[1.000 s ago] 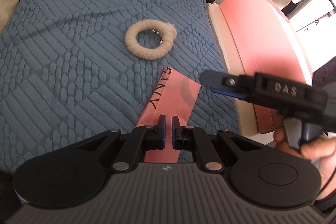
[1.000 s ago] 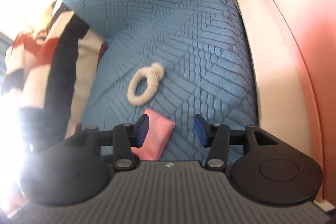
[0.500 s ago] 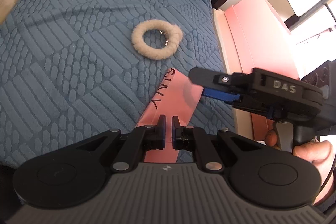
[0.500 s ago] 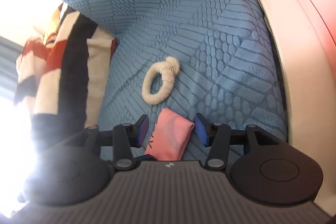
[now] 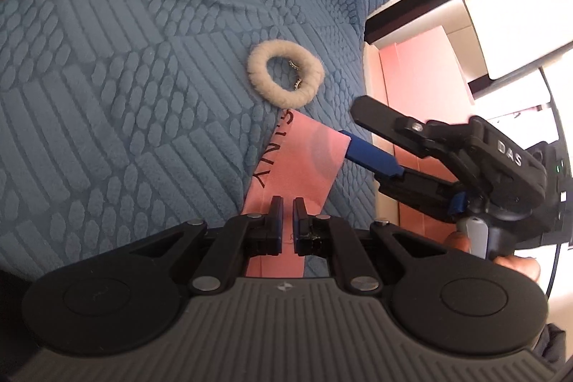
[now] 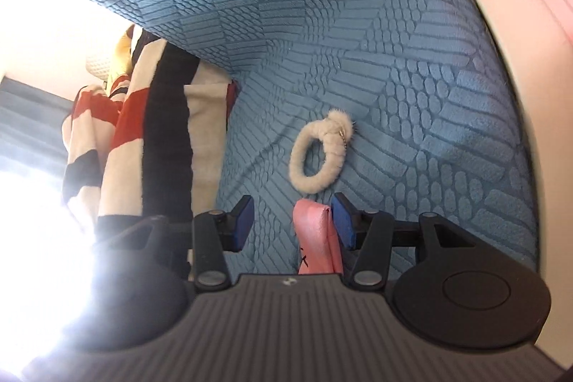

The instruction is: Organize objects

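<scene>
A flat pink pouch with dark lettering lies on the blue textured bedspread. My left gripper is shut on the pouch's near end. My right gripper is open; the pouch's far end stands between its fingers, against the right blue pad. In the left wrist view the right gripper reaches in from the right with one blue pad at the pouch's corner. A cream fluffy hair ring lies just beyond the pouch; it also shows in the right wrist view.
A striped red, black and cream blanket lies at the bed's left. A pink and cream bed frame edge runs along the right, with white furniture behind it. Strong glare fills the right wrist view's lower left.
My right gripper has moved in over the pouch's far end, which now sits between its open fingers. The left gripper has stayed shut on the pouch and drawn closer to the ring.
</scene>
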Action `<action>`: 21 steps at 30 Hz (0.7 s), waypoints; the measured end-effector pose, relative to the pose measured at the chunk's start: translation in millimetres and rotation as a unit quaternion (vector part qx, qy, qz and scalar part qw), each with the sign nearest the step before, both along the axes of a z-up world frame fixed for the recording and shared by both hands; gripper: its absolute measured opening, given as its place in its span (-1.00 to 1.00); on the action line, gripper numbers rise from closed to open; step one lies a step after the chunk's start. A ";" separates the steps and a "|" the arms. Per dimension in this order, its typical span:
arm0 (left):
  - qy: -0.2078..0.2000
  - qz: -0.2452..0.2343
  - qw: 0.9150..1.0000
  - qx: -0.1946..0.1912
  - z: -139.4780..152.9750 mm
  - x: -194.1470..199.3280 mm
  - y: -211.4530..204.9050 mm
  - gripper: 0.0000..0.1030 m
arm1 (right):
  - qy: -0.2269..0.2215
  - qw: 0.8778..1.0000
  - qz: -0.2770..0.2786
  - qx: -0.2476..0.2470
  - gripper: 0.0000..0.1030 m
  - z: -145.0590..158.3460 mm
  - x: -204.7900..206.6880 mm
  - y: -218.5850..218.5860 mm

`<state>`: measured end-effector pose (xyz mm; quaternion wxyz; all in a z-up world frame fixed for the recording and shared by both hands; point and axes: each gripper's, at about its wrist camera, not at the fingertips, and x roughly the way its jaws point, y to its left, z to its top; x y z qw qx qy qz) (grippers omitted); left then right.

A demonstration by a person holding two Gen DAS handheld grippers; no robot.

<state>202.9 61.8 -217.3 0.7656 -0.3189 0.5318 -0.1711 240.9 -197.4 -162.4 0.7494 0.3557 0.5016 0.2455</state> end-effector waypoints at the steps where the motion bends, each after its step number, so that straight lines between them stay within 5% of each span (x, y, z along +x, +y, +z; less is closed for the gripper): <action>1: -0.004 -0.005 1.000 0.007 1.2 0.0 -2.2 -0.83 | 0.008 1.000 0.006 -0.007 -0.01 -2.2 1.4 1.3; 8: -0.008 -0.021 1.000 0.016 5.8 3.2 -2.8 -0.83 | 0.018 0.999 0.023 -0.034 -0.01 -7.3 8.0 17.1; 13: -0.021 -0.035 0.998 0.038 12.6 3.8 -5.7 -0.83 | 0.019 0.998 0.010 -0.066 -0.57 -10.0 9.3 21.7; 21: -0.094 -0.060 0.986 0.121 36.2 -9.1 -25.0 -0.81 | -0.003 0.996 0.002 -0.090 -0.68 5.5 0.9 19.0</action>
